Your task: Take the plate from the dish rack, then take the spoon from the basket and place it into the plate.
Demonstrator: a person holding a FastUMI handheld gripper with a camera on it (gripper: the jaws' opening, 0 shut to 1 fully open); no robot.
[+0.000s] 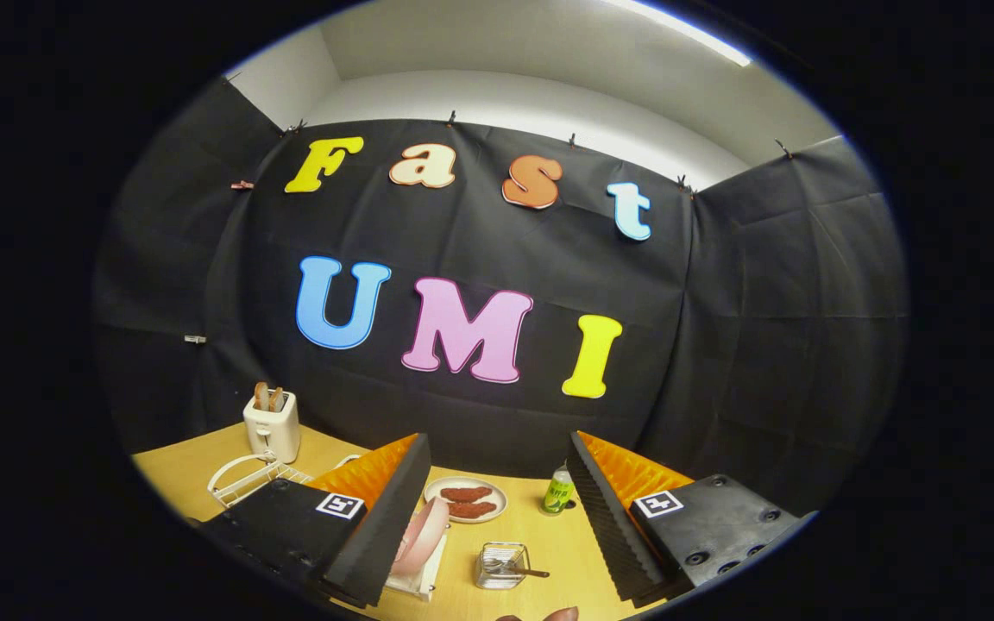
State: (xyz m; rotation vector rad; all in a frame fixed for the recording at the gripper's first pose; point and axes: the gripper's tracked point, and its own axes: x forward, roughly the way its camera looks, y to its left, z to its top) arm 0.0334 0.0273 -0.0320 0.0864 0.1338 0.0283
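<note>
My gripper (497, 561) is open, its two fingers spread wide above the wooden table (549, 543) with nothing between them. A pink plate (422, 533) stands on edge in a small white dish rack (415, 578), right beside the left finger (385, 526) and partly hidden by it. A small wire basket (501, 565) sits between the fingers, with a spoon (525, 571) lying in it, its handle poking out to the right.
A white toaster (273, 423) with bread and a white wire rack (247, 479) stand at the back left. A plate of reddish food (466, 500) and a green can (559, 492) lie beyond the fingers. A fingertip (549, 615) shows at the near edge.
</note>
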